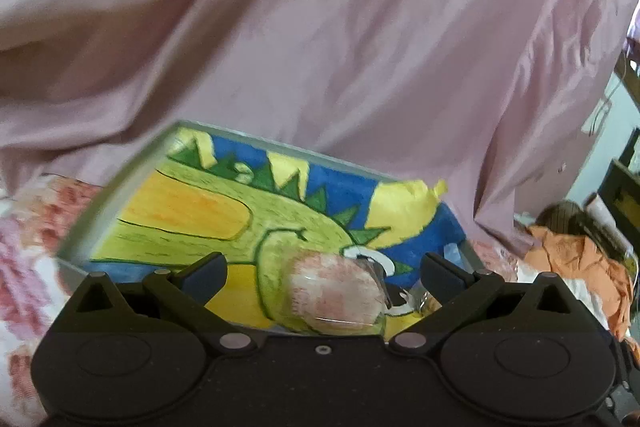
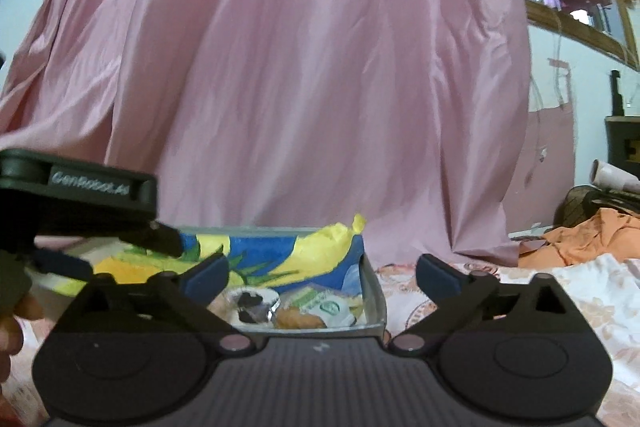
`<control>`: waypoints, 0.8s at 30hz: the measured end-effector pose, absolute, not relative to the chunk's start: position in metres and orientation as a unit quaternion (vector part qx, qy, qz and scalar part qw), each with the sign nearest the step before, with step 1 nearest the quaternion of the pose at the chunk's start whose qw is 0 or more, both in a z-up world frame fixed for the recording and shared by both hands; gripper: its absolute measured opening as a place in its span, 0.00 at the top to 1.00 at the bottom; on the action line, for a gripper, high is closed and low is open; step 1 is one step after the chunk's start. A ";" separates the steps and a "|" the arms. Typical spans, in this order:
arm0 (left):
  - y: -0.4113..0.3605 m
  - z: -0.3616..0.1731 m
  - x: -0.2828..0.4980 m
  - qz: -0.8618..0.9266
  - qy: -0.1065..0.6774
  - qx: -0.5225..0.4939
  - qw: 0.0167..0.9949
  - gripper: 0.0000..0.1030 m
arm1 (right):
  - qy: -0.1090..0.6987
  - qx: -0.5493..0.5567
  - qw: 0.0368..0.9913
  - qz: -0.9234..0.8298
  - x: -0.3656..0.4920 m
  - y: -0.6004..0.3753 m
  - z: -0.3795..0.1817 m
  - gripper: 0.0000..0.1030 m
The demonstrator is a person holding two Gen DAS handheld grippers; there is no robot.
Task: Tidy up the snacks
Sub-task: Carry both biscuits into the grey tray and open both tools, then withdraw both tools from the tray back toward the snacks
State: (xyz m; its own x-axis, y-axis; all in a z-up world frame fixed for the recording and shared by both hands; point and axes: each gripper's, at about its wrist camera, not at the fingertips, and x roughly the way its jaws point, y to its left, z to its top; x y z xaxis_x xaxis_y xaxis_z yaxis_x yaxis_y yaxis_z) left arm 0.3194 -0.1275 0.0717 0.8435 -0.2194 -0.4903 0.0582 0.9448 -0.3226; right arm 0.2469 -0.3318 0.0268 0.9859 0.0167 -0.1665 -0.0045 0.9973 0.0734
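A clear tray (image 1: 116,183) lined with a yellow, green and blue drawing lies on the floral sheet. In the left wrist view a pink snack in clear wrap (image 1: 334,293) lies in the tray, between the wide-apart fingers of my left gripper (image 1: 325,273), and neither pad touches it. In the right wrist view the tray (image 2: 374,301) holds a dark round wrapped snack (image 2: 252,301), an orange-brown snack (image 2: 298,319) and a white and green packet (image 2: 330,307). My right gripper (image 2: 322,277) stands open just before the tray, holding nothing. The left gripper (image 2: 128,255) reaches over the tray's left part.
A pink curtain (image 2: 300,67) hangs right behind the tray. The floral sheet (image 2: 500,291) spreads to the right, with an orange cloth (image 2: 584,235) and dark furniture (image 2: 624,143) beyond it. A person's hand (image 2: 16,323) shows at the left edge.
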 end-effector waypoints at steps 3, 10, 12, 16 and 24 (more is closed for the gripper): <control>-0.114 0.084 0.300 -0.064 0.253 -0.153 0.953 0.01 | 0.072 0.040 0.997 -0.001 0.233 -0.329 0.039 0.00; -0.078 0.104 0.246 -0.051 0.205 -0.157 0.965 0.01 | 0.046 0.061 0.997 -0.005 0.190 -0.317 0.065 0.00; -0.068 0.108 0.231 -0.044 0.196 -0.156 0.967 0.01 | 0.036 0.069 0.997 -0.003 0.176 -0.312 0.071 0.00; -0.049 0.112 0.202 -0.037 0.182 -0.153 0.971 0.01 | 0.021 0.070 0.997 0.006 0.150 -0.299 0.080 0.00; -0.019 0.112 0.150 -0.030 0.158 -0.129 0.978 0.01 | 0.001 0.060 0.998 0.002 0.112 -0.270 0.088 0.00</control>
State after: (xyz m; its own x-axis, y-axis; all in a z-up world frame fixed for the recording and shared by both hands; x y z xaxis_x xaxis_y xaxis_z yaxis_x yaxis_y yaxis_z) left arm 0.1501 -0.0192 0.1125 0.9482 -0.1000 -0.3017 0.0184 0.9649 -0.2620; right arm 0.1124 -0.2697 0.0878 1.0000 0.0034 -0.0021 -0.0031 0.9929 0.1188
